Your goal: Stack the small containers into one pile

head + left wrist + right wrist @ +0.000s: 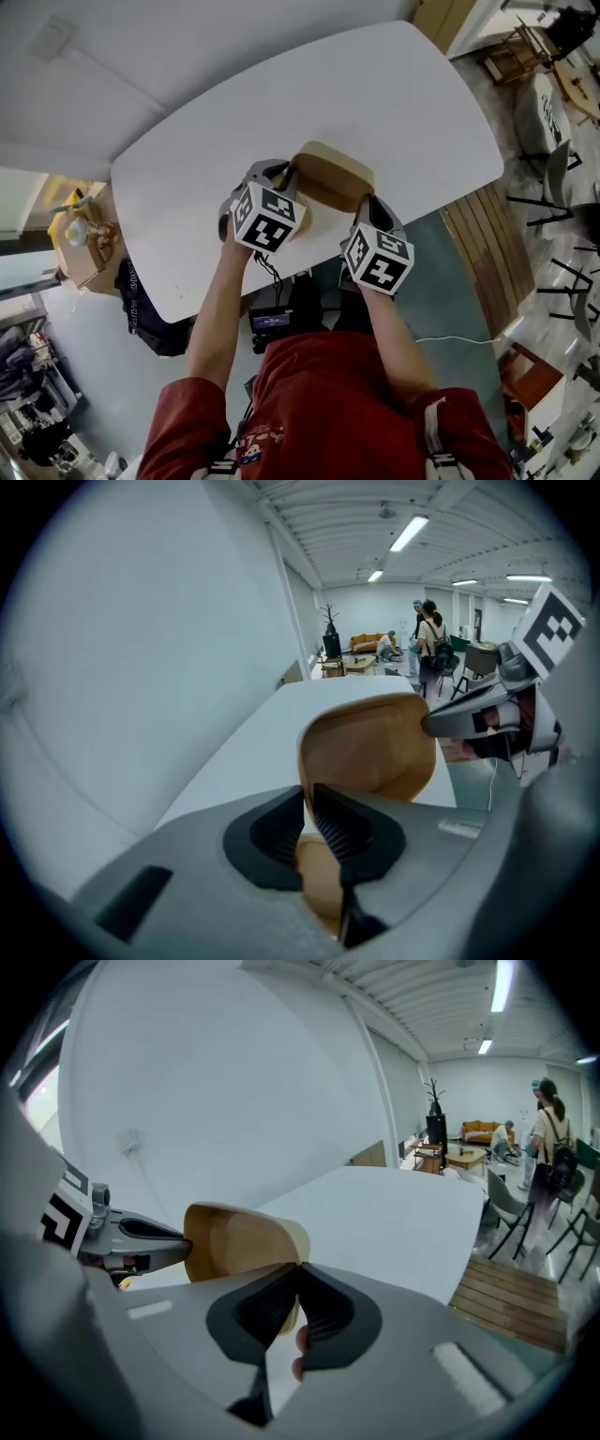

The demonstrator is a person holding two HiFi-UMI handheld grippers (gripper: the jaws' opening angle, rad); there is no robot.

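A tan, round-cornered container (pixel 333 175) hangs above the white table (pixel 403 103), held at two opposite sides. My left gripper (pixel 286 174) is shut on its left rim, and my right gripper (pixel 366 201) is shut on its right rim. In the left gripper view the container (pixel 370 752) rises past the left gripper (pixel 307 799), whose pads pinch its thin wall, with the right gripper (pixel 469 719) on the far edge. In the right gripper view the right gripper (pixel 298 1274) nips the container (pixel 239 1232), and the left gripper (pixel 141 1237) grips the opposite edge. I cannot tell whether more containers are nested inside.
A cardboard box (pixel 80 248) with small items stands on the floor left of the table, and a dark bag (pixel 150 314) lies beside it. Wooden decking (pixel 492 244) and chairs (pixel 562 178) are on the right. People (pixel 431 635) stand far back in the room.
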